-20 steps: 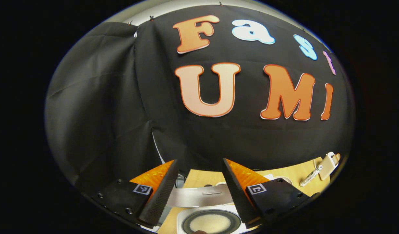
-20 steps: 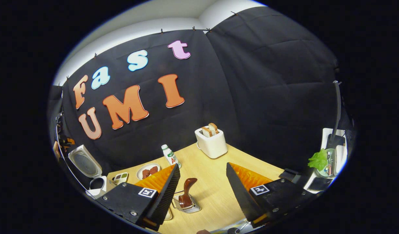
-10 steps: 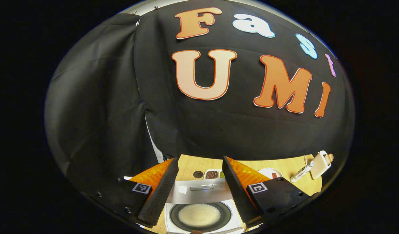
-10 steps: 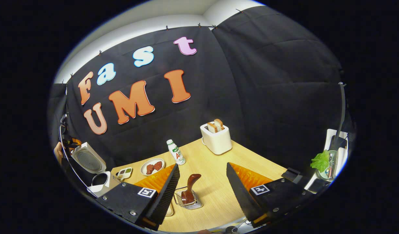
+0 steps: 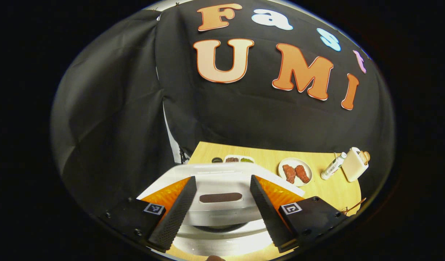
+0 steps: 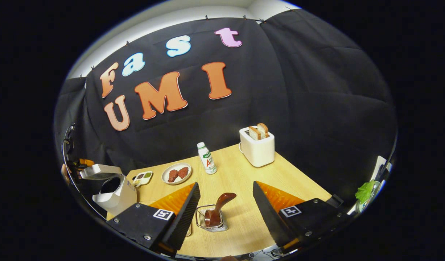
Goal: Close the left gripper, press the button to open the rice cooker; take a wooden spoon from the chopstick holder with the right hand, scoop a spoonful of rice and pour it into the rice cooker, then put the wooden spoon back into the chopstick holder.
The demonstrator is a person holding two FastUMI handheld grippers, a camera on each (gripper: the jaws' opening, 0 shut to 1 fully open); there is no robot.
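Wooden spoon [image 6: 217, 210] in chopstick holder [image 6: 210, 222], ahead between wide-open empty right claw [image 6: 226, 210] fingers

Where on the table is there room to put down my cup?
There is bare light wooden tabletop between the white toaster, the white bottle and the wire holder with the brown wooden spoon. It is crowded on the left, by the white rice cooker, the small compartment tray and the round plate.
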